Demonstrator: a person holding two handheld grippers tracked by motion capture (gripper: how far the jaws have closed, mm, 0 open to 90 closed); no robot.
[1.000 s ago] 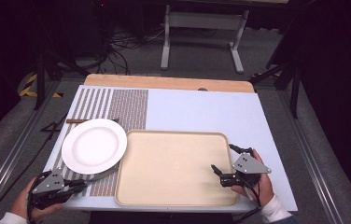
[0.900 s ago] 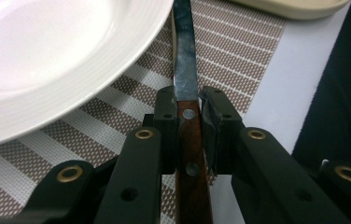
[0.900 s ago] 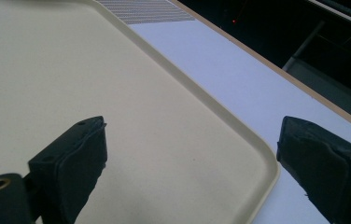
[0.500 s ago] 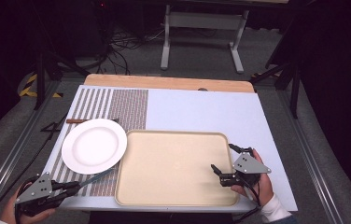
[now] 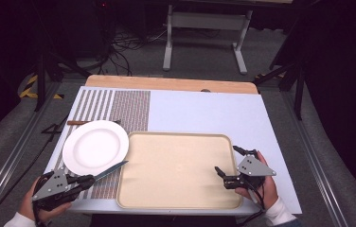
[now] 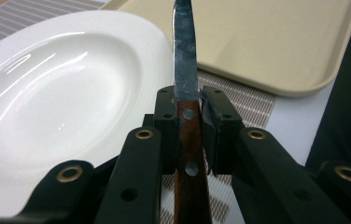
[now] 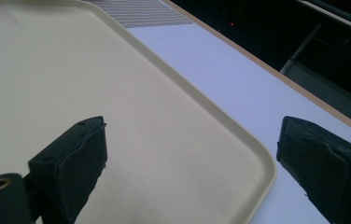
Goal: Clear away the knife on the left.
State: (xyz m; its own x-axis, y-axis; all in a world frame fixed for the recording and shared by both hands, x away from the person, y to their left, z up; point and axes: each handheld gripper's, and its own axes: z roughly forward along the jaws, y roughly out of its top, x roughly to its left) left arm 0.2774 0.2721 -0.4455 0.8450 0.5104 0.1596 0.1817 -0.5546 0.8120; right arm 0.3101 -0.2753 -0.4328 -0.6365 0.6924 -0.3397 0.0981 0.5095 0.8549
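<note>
I am holding a wooden-handled knife [image 6: 186, 88] by its handle in the left gripper [image 5: 78, 180], jaws clamped on it, blade pointing out over the striped placemat [image 5: 119, 106] between the white plate [image 5: 95, 146] and the beige tray [image 5: 178, 170]. I am judging this as the carrying step; next I need to lay it beside the plate. The right gripper [image 5: 226, 166] is hovering wide apart at the tray's right edge.

Table evenly lit, surroundings dark; glare on plate [image 6: 57, 107]; near jaws blurred.
</note>
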